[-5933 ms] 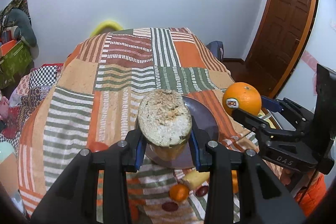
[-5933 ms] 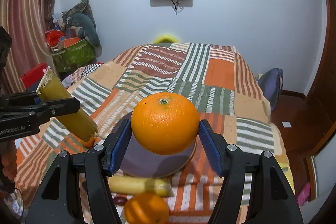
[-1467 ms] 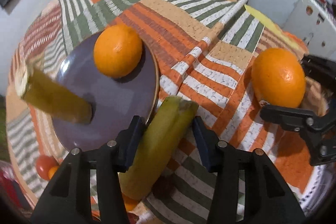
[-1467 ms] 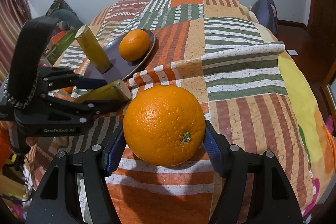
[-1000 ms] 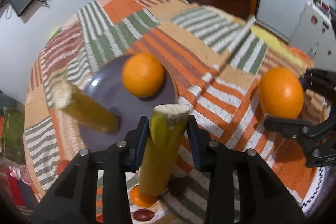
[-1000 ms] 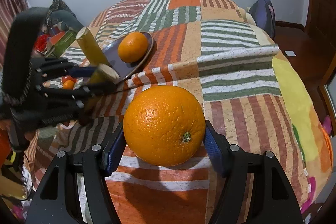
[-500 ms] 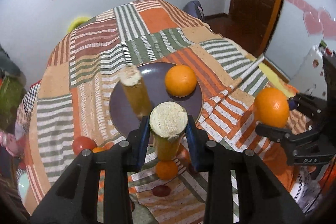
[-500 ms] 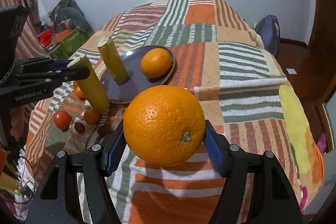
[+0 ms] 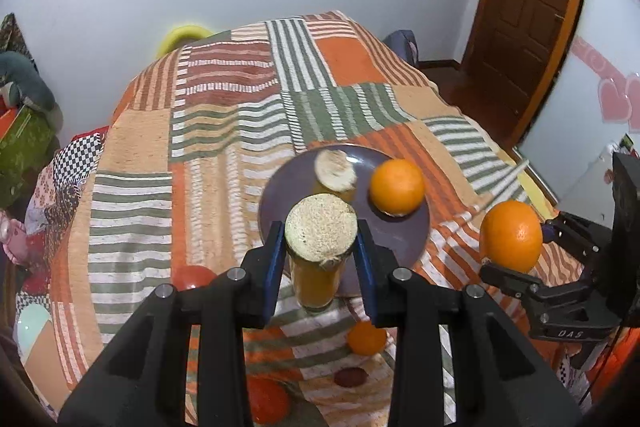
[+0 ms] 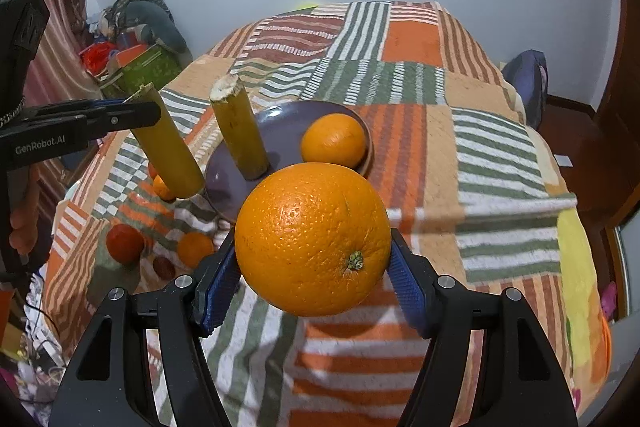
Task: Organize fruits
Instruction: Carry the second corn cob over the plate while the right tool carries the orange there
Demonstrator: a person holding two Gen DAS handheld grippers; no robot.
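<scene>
My left gripper (image 9: 320,251) is shut on a yellow-green cut stalk piece (image 9: 321,233), held end-up above the near rim of the purple plate (image 9: 404,243). On that plate stand a second stalk piece (image 9: 335,171) and an orange (image 9: 397,186). In the right wrist view my right gripper (image 10: 313,267) is shut on a large orange (image 10: 313,238), lifted over the striped blanket in front of the plate (image 10: 288,123). The held stalk (image 10: 168,147) hangs left of the plate there, beside the upright stalk (image 10: 239,131) and the plated orange (image 10: 334,141).
Loose on the patchwork blanket (image 9: 224,131) near the front lie a small orange (image 9: 366,337), red tomatoes (image 9: 192,277) and a dark red fruit (image 9: 351,377). The bed drops off on the right toward a wooden door (image 9: 524,11). Clutter sits at the left (image 10: 136,55).
The left gripper lifted the stalk off the blanket and rolled it upright, rising back from the plate. The right gripper rose a little with its orange.
</scene>
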